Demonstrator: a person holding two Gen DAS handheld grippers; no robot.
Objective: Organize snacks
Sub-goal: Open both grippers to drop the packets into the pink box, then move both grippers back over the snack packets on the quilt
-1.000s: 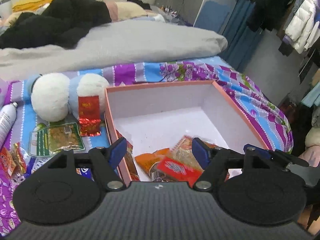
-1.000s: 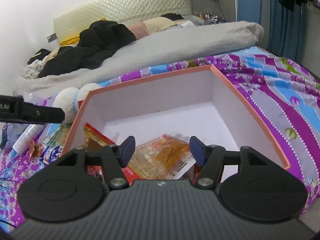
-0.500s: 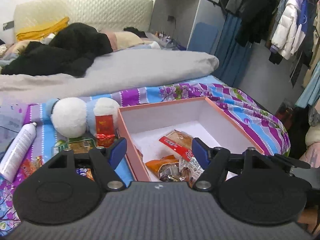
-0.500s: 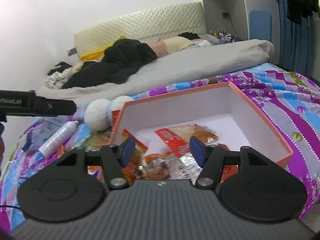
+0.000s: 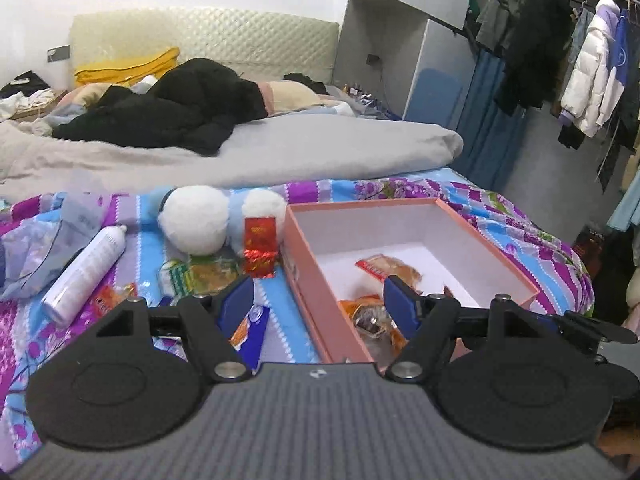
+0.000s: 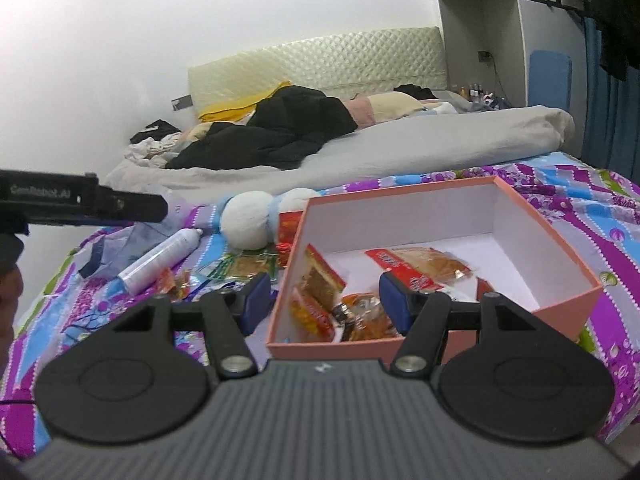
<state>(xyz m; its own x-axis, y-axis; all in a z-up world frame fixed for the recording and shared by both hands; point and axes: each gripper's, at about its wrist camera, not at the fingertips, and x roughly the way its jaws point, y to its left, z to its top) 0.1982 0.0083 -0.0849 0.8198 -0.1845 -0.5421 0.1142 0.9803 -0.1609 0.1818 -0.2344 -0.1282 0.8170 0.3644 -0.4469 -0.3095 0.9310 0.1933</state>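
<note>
Snack packets (image 6: pixel 424 266) lie inside the pink box (image 6: pixel 560 240) on the patterned bedspread (image 5: pixel 520 216); others (image 5: pixel 212 276) remain beside it. Left gripper (image 5: pixel 318 298) and right gripper (image 6: pixel 320 296) hover, jaws apart, holding nothing.

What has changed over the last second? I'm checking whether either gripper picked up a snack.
Both grippers drew back and up from the open pink cardboard box: it looks smaller now, with more of the bed in view. The left gripper and right gripper took hold of nothing; their jaws stayed open and empty. The snack packets in the box, the white spray bottle and the red packet lie as before.
</note>
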